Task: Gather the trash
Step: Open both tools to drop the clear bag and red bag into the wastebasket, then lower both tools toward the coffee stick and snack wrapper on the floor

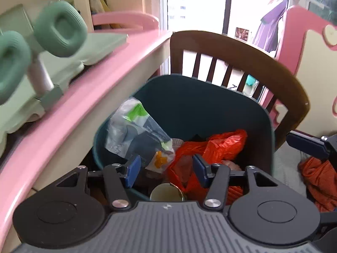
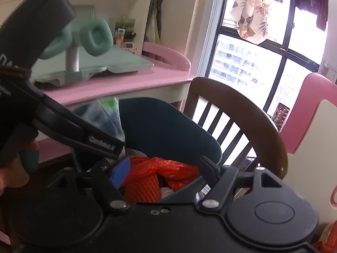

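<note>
A dark teal bin (image 1: 210,105) stands below both grippers, beside a pink desk. Inside lie a clear plastic bag with green print (image 1: 134,130), a crumpled red plastic bag (image 1: 221,145) and a round cup (image 1: 166,191). My left gripper (image 1: 166,169) hangs open over the bin; a corner of the clear bag shows between the blue pads, loose. My right gripper (image 2: 164,168) is open too, above the red bag (image 2: 160,168) and an orange mesh piece (image 2: 143,187), and its right finger sits by the bin (image 2: 168,126) rim.
The pink desk (image 1: 69,113) carries green headphones (image 1: 61,29) on a stand. A brown slatted chair (image 1: 242,54) stands just behind the bin, with a window behind it. A pink and cream bed frame (image 2: 316,116) is at the right; orange fabric (image 1: 318,181) lies nearby.
</note>
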The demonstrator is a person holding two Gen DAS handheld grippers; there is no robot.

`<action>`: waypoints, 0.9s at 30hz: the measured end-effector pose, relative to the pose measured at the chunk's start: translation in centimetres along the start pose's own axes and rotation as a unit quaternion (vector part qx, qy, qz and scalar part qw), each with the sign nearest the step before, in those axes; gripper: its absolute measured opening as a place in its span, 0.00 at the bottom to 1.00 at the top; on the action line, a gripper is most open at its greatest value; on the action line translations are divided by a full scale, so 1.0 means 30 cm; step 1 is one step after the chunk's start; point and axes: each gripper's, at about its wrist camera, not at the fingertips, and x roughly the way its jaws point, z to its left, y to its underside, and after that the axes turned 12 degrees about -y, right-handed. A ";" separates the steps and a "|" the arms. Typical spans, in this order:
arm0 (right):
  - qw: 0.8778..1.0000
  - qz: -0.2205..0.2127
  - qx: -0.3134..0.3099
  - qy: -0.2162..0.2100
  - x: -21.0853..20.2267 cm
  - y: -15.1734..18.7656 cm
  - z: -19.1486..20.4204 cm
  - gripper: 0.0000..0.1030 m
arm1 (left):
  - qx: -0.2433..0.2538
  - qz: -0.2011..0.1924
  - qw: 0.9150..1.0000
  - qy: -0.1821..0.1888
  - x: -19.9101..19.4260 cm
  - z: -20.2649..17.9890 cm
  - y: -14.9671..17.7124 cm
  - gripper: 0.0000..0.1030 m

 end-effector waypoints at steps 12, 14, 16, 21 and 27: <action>0.999 -0.029 -0.016 -0.032 -0.225 0.055 0.155 0.82 | -0.006 -0.048 0.999 -0.018 -0.296 0.128 0.143 0.62; 0.998 -0.032 -0.015 -0.042 -0.249 0.073 0.184 0.84 | -0.007 -0.053 0.998 -0.024 -0.332 0.161 0.183 0.63; 0.998 -0.034 -0.011 -0.054 -0.268 0.094 0.213 0.85 | -0.006 -0.057 0.998 -0.031 -0.360 0.192 0.226 0.69; 0.996 -0.033 -0.008 -0.086 -0.285 0.157 0.301 0.90 | -0.002 -0.065 0.997 -0.049 -0.407 0.269 0.344 0.70; 0.992 -0.022 -0.026 -0.118 -0.268 0.252 0.435 0.96 | -0.006 -0.056 0.998 -0.040 -0.423 0.354 0.498 0.74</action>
